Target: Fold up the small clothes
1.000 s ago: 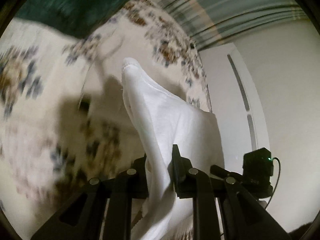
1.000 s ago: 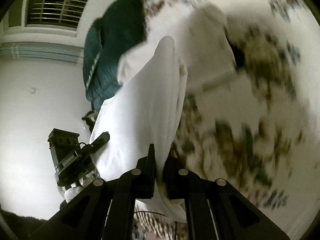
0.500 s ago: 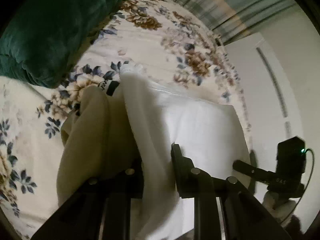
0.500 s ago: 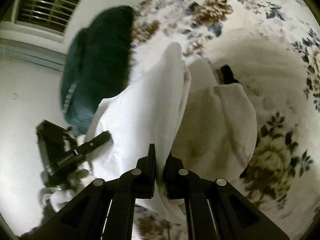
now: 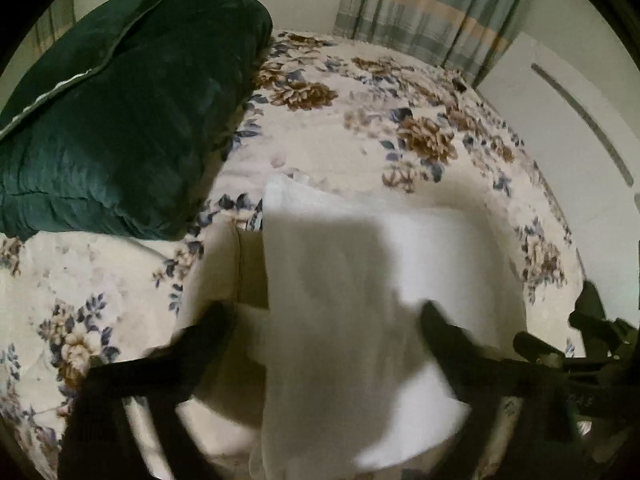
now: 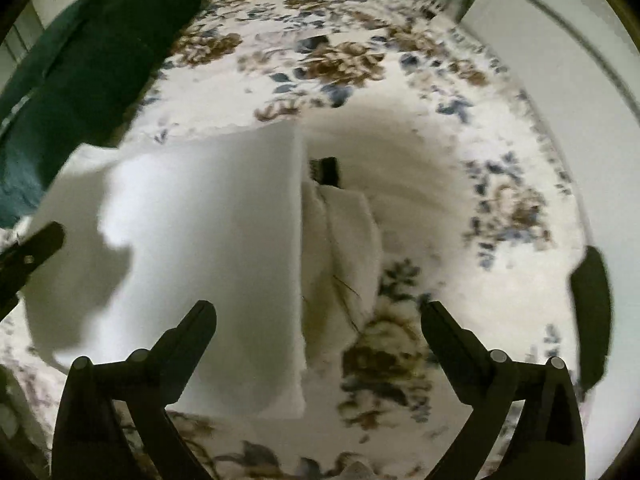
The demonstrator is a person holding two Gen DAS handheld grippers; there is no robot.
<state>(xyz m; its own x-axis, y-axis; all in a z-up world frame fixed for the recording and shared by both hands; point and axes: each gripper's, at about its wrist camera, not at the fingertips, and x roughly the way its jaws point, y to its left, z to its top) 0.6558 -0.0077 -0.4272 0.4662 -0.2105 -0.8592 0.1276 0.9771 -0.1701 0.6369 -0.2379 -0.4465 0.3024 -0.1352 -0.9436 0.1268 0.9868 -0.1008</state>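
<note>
A folded white garment point(image 5: 360, 280) lies flat on the floral bedspread point(image 5: 340, 128); it also shows in the right wrist view point(image 6: 208, 240). It lies partly over a folded cream garment point(image 5: 224, 264), seen beside it in the right wrist view point(image 6: 348, 240). My left gripper point(image 5: 324, 320) is open, its blurred fingers spread over the white garment. My right gripper point(image 6: 318, 316) is open and empty above the white garment's right edge. The right gripper also shows at the right edge of the left wrist view point(image 5: 576, 356).
A dark green pillow point(image 5: 112, 112) lies at the back left of the bed, also in the right wrist view point(image 6: 80, 52). Striped curtains point(image 5: 424, 12) hang behind the bed. A white wall or door point(image 5: 580, 80) stands on the right.
Both grippers were shut on the hanging white garment. They have lowered it onto the cream garment on the bed and opened, letting it go.
</note>
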